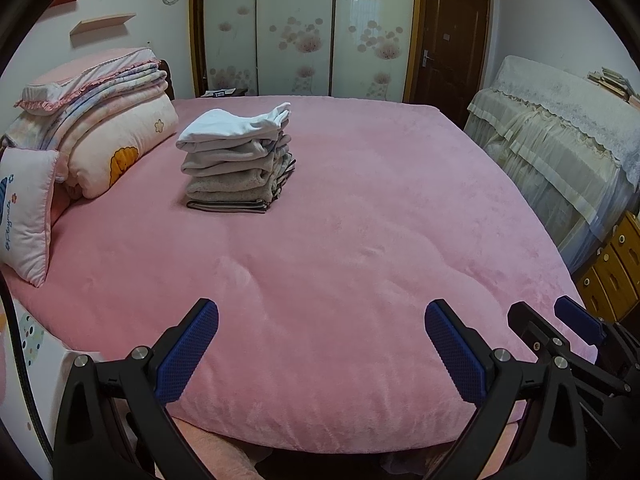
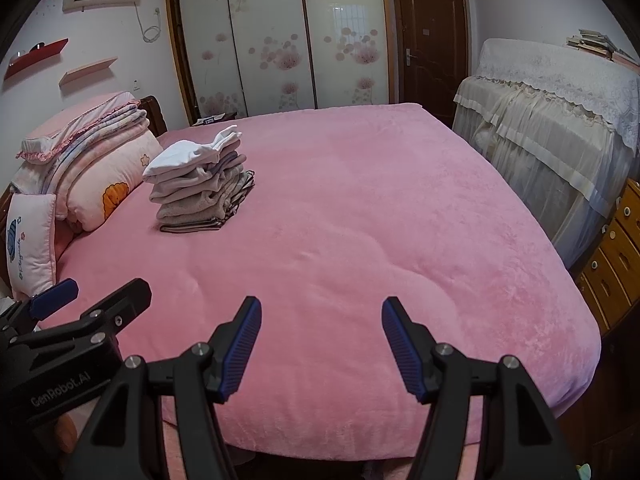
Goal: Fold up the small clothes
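Note:
A stack of several folded small clothes (image 1: 236, 156), white on top and grey and striped below, sits on the pink bed (image 1: 360, 240) toward its far left; it also shows in the right wrist view (image 2: 198, 186). My left gripper (image 1: 321, 312) is open and empty above the bed's near edge. My right gripper (image 2: 321, 310) is open and empty beside it, on the right. In the left wrist view the right gripper (image 1: 542, 314) shows at the right edge. In the right wrist view the left gripper (image 2: 106, 290) shows at the left edge.
Folded quilts and pillows (image 1: 100, 128) are piled at the bed's left side. A small pillow (image 1: 26, 208) leans at the left edge. A lace-covered piece of furniture (image 1: 560, 140) and a wooden drawer unit (image 1: 612, 272) stand to the right. Wardrobe doors (image 1: 296, 28) are behind.

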A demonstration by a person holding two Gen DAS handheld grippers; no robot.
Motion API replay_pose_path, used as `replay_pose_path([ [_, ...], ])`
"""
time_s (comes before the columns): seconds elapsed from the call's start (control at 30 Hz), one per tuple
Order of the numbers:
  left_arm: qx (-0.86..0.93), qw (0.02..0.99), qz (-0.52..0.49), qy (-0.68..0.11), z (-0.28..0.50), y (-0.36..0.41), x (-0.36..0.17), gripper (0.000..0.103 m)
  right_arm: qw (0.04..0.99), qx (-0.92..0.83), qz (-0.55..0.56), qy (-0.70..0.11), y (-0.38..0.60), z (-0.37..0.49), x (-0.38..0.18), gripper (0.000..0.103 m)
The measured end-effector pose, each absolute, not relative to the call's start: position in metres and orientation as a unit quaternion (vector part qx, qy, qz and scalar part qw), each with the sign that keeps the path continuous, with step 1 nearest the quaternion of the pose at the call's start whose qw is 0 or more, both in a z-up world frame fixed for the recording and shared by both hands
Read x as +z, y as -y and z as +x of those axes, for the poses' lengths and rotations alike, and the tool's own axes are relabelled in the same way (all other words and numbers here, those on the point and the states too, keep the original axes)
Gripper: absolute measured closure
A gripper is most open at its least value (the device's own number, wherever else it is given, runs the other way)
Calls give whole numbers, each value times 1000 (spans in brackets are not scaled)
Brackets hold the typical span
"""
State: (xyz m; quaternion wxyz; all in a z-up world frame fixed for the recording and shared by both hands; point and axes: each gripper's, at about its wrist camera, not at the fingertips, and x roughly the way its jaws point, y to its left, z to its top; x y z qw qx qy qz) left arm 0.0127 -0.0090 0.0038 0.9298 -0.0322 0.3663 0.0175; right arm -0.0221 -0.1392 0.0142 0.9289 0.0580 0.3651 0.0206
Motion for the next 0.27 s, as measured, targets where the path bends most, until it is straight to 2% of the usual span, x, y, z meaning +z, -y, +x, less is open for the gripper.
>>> replay_pose_path([
  [0.27, 18, 928, -30, -370, 15, 9, 1, 0, 929, 20, 58, -366, 140, -22, 14, 40],
])
